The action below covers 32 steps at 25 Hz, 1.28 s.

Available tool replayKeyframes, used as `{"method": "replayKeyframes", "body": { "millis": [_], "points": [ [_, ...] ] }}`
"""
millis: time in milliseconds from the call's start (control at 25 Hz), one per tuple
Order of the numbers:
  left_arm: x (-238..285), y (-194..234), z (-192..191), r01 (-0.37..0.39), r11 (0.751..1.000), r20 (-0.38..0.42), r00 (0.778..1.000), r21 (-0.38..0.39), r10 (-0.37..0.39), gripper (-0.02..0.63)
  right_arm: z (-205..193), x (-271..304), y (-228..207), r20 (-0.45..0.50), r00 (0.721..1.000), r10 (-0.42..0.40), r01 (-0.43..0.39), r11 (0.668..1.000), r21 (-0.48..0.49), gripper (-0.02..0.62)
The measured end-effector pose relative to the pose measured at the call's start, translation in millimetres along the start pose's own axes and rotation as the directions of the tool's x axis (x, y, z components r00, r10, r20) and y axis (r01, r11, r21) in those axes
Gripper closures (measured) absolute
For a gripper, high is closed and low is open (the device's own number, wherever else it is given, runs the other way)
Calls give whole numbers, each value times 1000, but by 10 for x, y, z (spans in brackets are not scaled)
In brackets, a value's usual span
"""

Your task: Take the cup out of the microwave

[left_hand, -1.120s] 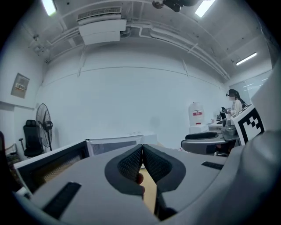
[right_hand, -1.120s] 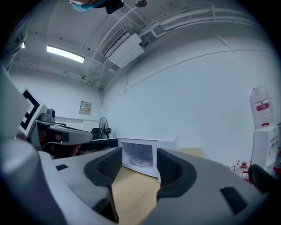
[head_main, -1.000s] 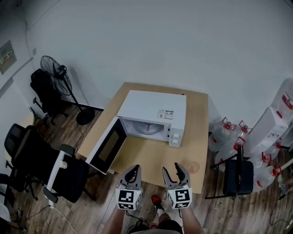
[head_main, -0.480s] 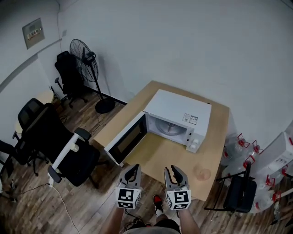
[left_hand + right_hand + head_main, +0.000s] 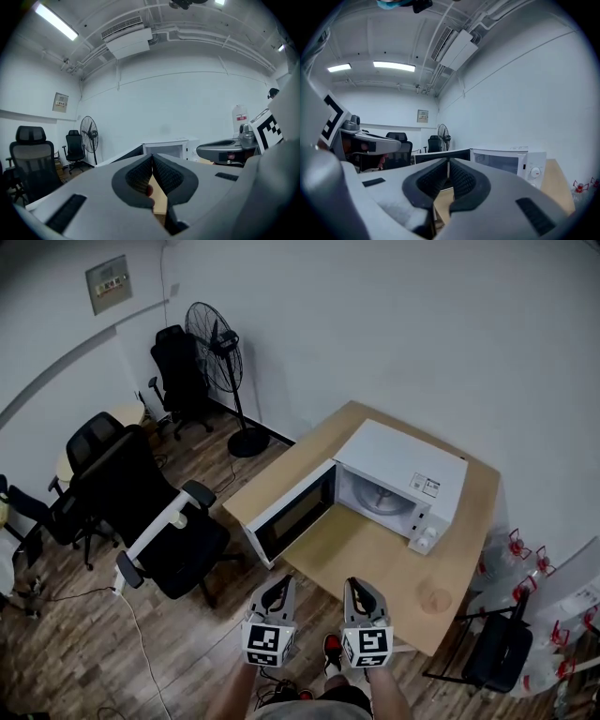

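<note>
Cup [image 5: 434, 597] stands outside the open microwave [image 5: 398, 460], on the bench [image 5: 361, 549] near its front edge. It looks pale, thin-walled and light, probably crushable, so grip gently mid-wall. Left gripper [image 5: 277, 589] and right gripper [image 5: 360, 589] have jaws together, empty.

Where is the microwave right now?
Head view, right of centre: the microwave sits on the wooden table, its door swung open toward the black office chair.

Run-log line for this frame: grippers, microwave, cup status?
left gripper: shut, empty | right gripper: shut, empty | white microwave: door open, no cup seen inside | translucent cup: on wooden table, apart from grippers
</note>
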<state>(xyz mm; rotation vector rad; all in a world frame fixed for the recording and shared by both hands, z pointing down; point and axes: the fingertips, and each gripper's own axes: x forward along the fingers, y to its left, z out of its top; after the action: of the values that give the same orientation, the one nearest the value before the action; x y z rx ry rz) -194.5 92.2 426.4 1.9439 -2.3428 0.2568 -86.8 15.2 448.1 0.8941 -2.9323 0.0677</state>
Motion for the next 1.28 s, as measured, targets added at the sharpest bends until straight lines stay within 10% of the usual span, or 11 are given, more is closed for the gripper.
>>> {"method": "replayKeyframes", "body": {
  "millis": [1280],
  "points": [
    [-110,53,-34,-20,1000,-3,1000,-8,20,583,-4,-51,57,0,1000,3,-3,1000,-12,578]
  ]
}}
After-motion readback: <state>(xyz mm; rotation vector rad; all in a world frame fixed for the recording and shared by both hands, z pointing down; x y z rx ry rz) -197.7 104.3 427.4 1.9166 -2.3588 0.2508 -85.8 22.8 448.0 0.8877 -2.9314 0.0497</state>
